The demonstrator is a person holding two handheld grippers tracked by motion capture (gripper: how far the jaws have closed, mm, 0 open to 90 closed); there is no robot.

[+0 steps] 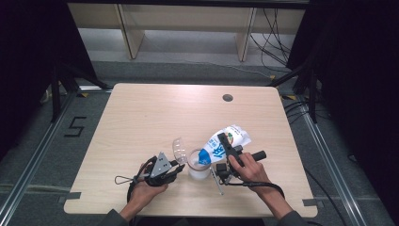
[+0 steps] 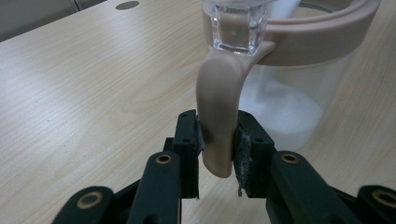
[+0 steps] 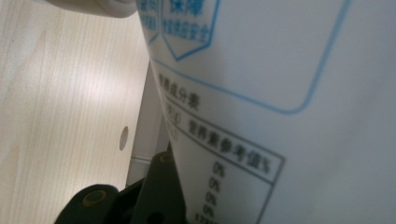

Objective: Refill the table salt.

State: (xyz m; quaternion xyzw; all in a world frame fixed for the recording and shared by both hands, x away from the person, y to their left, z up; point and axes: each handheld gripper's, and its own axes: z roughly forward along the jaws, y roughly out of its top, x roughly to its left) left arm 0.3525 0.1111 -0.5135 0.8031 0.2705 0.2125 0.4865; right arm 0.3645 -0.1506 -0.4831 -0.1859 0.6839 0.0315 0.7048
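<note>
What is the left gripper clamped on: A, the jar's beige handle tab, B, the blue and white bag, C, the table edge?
A: in the left gripper view the left gripper has both jaws pressed against the beige handle tab hanging from the jar rim.

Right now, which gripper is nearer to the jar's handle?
Left. The left gripper is clamped on the jar's handle. The right gripper holds the bag tilted over the jar from its other side.
</note>
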